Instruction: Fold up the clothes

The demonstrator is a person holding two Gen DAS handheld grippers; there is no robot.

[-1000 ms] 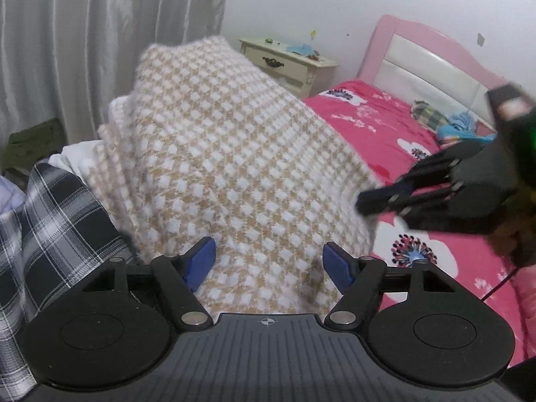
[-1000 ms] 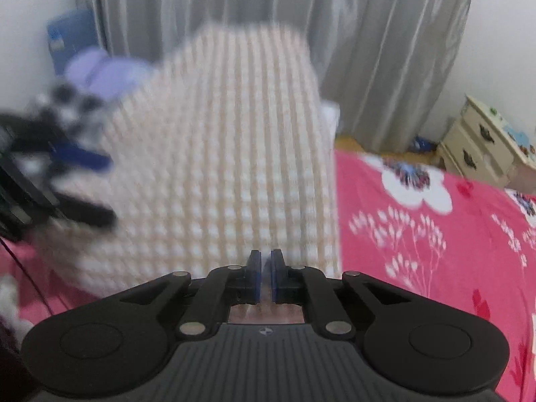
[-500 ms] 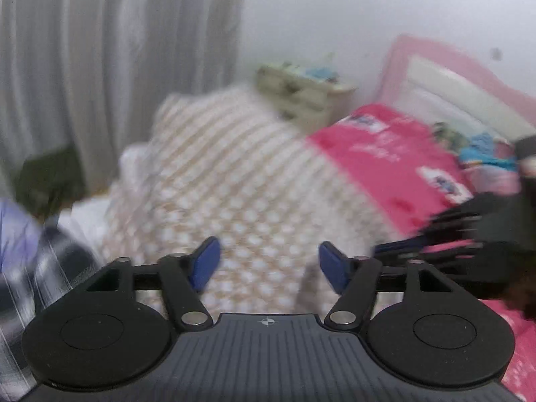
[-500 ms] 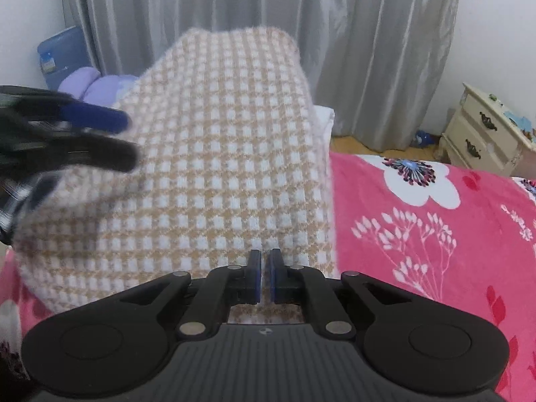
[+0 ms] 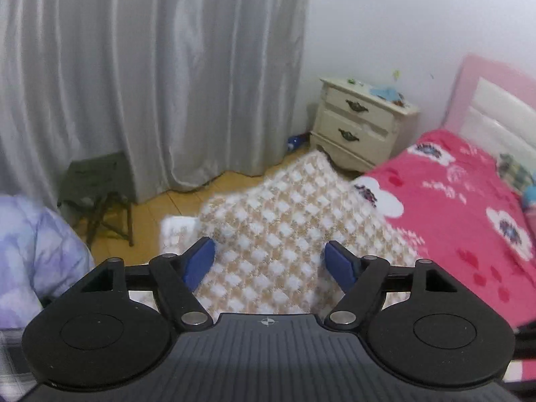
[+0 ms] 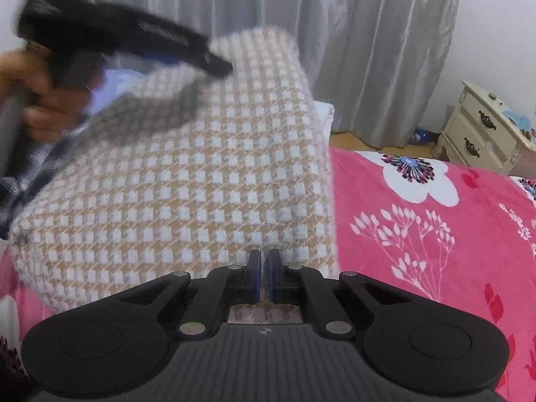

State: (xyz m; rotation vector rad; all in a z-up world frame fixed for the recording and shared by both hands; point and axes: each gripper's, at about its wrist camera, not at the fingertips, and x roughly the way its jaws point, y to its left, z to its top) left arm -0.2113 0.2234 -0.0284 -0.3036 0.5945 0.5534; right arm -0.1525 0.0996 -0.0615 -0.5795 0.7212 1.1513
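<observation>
The left gripper (image 5: 269, 261), jaws just spread wider with nothing between them, hangs tilted above the checked knit garment (image 6: 174, 181) on the pink floral bedspread (image 6: 435, 234). The right gripper (image 6: 263, 274), pressed together, pinches its near edge at 6 o'clock. A cream nightstand (image 5: 361, 124) stands at 1 o'clock.

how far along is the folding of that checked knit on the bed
Partly done: the tan-and-white checked knit garment lies doubled on the pink floral bedspread. The right gripper is shut on its near edge; the left gripper, jaws just opening, hovers empty. Further folds remain.
</observation>
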